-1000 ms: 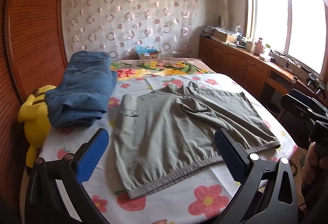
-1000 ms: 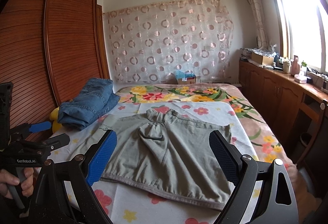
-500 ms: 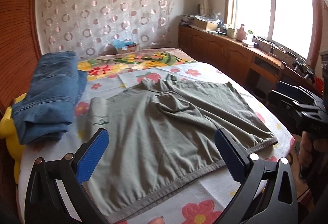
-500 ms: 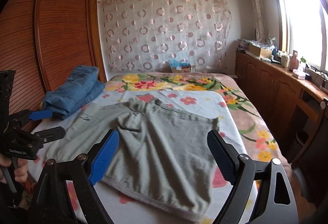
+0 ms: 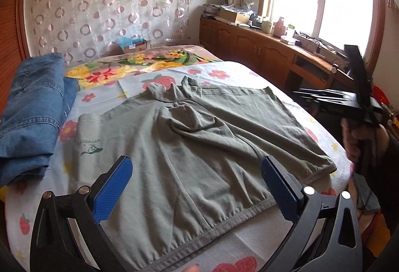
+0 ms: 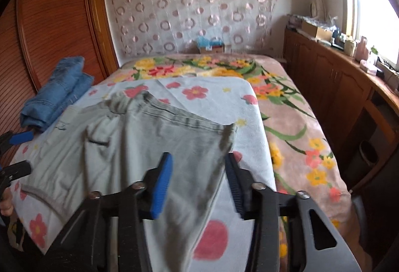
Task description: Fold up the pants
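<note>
At the left of the left wrist view folded jeans [image 5: 32, 112] lie on the bed [image 5: 249, 242]; the grey-green pants [image 5: 189, 147] are spread across the centre, under the left gripper [image 5: 197, 187], whose jaws stand apart and empty. In the right wrist view the right gripper [image 6: 197, 182] is closing over the pants' lower corner, pads not yet pressing; it may catch only one layer, or the sheet beneath, and drag the fold askew. At the upper centre a small box [image 6: 212, 46] holds something blue.

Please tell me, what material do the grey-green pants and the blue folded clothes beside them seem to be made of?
The grey-green pants look like soft matte cotton, perhaps a washed twill: the cloth wrinkles gently and the hem shows stitching. The blue folded clothes look like denim, judging by the faded blue surface and thick stitched seams. The exact fibre cannot be confirmed from these pictures.
</note>
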Demonstrator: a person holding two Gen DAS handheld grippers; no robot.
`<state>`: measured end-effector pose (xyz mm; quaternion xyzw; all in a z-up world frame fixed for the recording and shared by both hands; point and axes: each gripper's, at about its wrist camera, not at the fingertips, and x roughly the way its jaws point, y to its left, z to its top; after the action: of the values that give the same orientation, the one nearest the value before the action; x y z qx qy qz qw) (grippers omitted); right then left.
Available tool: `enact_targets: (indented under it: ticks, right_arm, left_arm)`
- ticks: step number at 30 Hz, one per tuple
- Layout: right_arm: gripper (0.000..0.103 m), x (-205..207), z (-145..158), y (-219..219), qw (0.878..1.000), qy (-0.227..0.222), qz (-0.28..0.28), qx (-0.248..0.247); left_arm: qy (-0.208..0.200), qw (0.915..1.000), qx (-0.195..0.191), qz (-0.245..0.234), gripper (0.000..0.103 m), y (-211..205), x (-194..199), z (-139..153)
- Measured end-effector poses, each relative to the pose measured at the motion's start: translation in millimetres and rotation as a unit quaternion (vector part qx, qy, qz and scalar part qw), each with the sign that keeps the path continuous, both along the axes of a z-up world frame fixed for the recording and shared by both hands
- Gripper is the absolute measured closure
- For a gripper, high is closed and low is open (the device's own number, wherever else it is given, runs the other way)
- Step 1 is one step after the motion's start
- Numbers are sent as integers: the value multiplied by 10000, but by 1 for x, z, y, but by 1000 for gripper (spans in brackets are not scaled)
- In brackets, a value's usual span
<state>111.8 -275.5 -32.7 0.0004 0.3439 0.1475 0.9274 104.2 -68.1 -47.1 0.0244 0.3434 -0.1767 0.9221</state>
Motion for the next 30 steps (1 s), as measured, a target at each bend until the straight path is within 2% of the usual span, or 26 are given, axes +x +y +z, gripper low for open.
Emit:
enact_targets:
  ticks: [1, 7, 14, 16, 19, 22, 25, 30]
  right_arm:
    - [74, 7, 2, 1, 10000, 89, 2, -7]
    - [76, 44, 6, 2, 9983, 453, -291, -237]
    - [77, 54, 15, 22, 9962, 744, -274, -371]
    - [96, 48, 21, 25, 9962, 735, -201, -420]
    - [100, 43, 34, 30, 9960, 555, -208, -673]
    - [103, 44, 44, 17, 9941, 353, -606, -829]
    - [103, 39, 44, 7, 9916, 444, -871, -847]
    - [101, 22, 56, 5, 9955, 381, -749, -443]
  left_arm:
    - [3, 10000, -15, 7, 0, 1, 0, 0]
    - [67, 9999, -9, 127, 0, 7, 4, -5]
    - [247, 9995, 92, 151, 0, 11, 9, -19]
    - [340, 9992, 133, 160, 0, 11, 11, -24]
    - [401, 9988, 192, 184, 0, 12, 10, -29]
    - [427, 9987, 184, 231, 0, 17, 8, -30]
    - [467, 9984, 167, 281, 0, 24, 6, -31]
    - [478, 9981, 123, 382, 0, 34, 7, -30]
